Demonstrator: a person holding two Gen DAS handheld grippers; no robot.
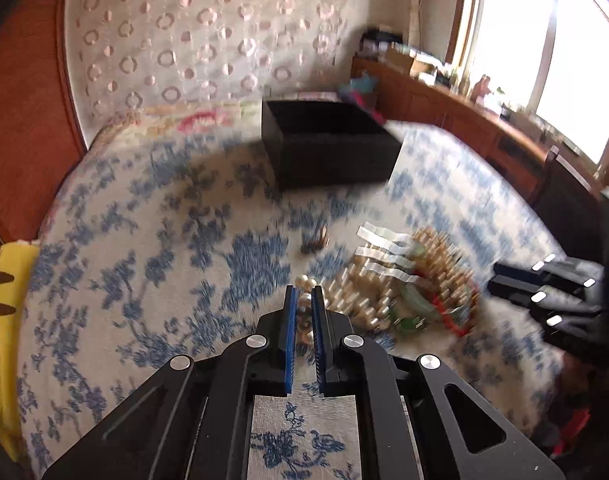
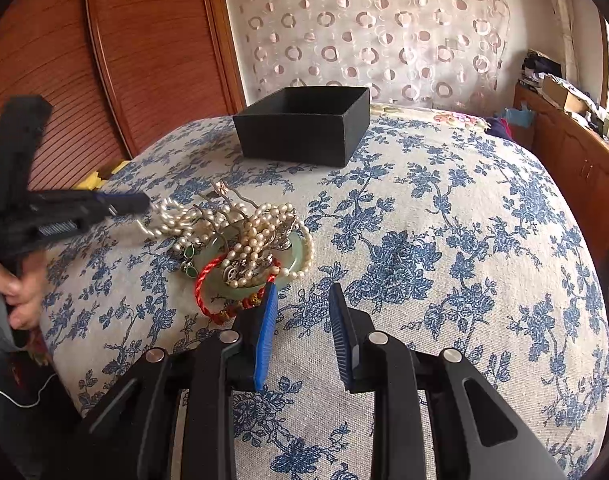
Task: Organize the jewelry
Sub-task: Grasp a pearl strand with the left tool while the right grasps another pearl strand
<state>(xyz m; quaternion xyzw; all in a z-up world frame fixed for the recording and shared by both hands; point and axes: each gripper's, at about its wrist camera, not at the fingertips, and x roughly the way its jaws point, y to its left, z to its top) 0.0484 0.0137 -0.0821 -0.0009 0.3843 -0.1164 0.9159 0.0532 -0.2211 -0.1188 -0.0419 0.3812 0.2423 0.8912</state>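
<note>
A tangled pile of jewelry (image 2: pixel 244 248) lies on the blue-flowered cloth: pearl strands (image 2: pixel 260 224), a pale green jade bangle (image 2: pixel 294 256) and a red cord bracelet (image 2: pixel 208 280). The pile is blurred in the left wrist view (image 1: pixel 408 284). My left gripper (image 1: pixel 304 300) is shut on a pearl strand (image 1: pixel 304 312) at the pile's left edge; it also shows in the right wrist view (image 2: pixel 140 202). My right gripper (image 2: pixel 302 300) is open and empty, just in front of the pile. An open black box (image 2: pixel 304 128) stands beyond the pile, also in the left wrist view (image 1: pixel 328 148).
The cloth-covered surface (image 2: pixel 444 240) curves away to the right. A small dark item (image 1: pixel 316 240) lies between pile and box. A wooden sliding door (image 2: pixel 104 60) is at the left, a patterned curtain (image 2: pixel 384 32) behind, a wooden cabinet (image 2: pixel 576 160) at the right.
</note>
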